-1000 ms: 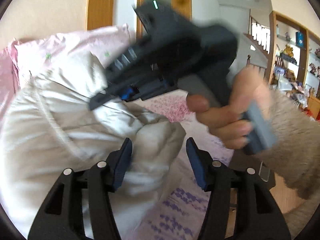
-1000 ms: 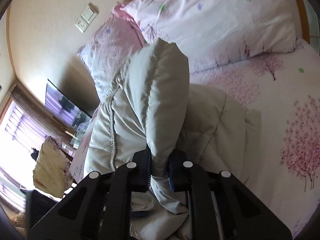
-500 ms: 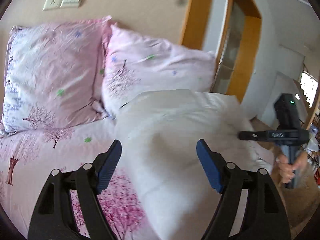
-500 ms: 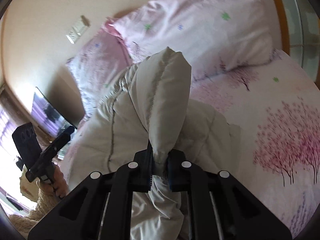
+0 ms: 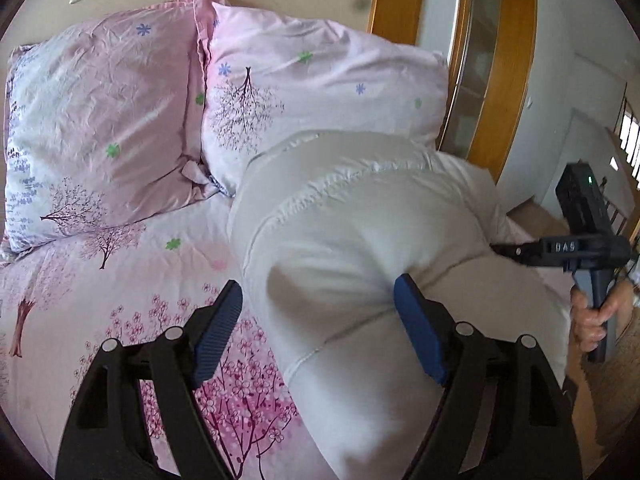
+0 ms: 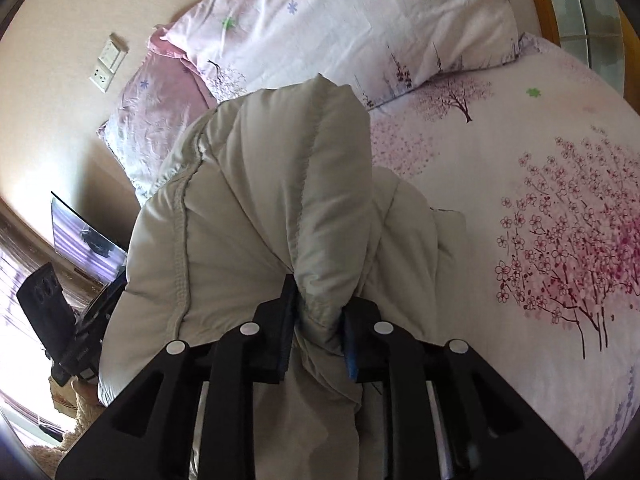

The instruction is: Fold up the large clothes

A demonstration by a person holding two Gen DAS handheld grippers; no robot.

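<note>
The left hand-held gripper (image 5: 318, 336) had let go a second earlier — its jaws now stood apart, empty, above the puffy white coat (image 5: 360, 264). The coat lay on the bed (image 5: 100, 280) beside the pillows (image 5: 312, 92), while the right hand-held gripper (image 6: 318, 336) stayed clamped on a raised fold — one fold seemingly laid.
</note>
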